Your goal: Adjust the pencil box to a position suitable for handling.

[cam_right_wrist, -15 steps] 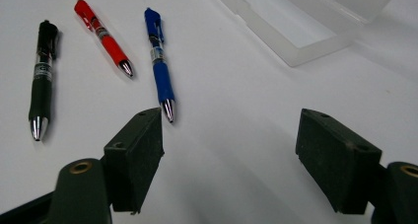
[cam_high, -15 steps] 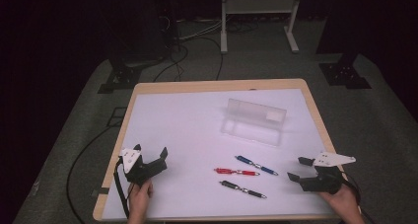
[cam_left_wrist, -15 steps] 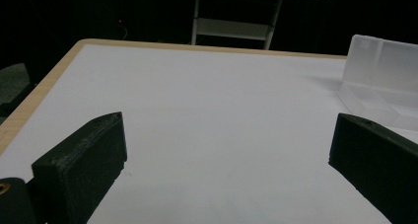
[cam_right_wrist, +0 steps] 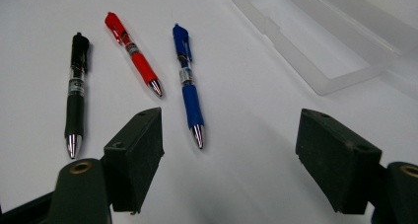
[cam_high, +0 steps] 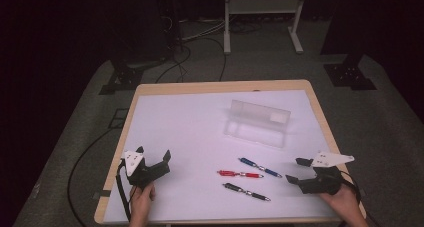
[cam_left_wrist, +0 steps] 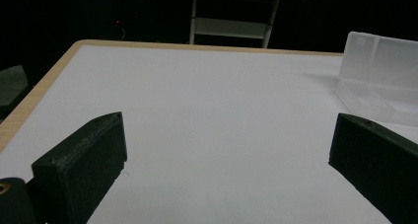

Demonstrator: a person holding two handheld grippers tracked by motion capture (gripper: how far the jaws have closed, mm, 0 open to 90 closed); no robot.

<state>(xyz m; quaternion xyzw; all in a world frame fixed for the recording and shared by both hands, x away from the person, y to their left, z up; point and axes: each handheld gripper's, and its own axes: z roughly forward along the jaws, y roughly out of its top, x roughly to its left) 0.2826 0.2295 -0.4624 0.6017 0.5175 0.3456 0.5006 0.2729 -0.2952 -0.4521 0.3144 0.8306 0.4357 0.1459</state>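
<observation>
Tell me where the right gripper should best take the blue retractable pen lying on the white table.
Probably at the rubber grip sleeve of the blue retractable pen, from above with jaws across its width. It lies flat, apart from the red pen, tip toward the open right gripper.

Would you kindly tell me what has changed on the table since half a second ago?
Nothing has visibly changed. The left tool and right tool rest open at the near corners, holding nothing, and the blue pen, red pen, black pen and clear case lie where they were.
</observation>
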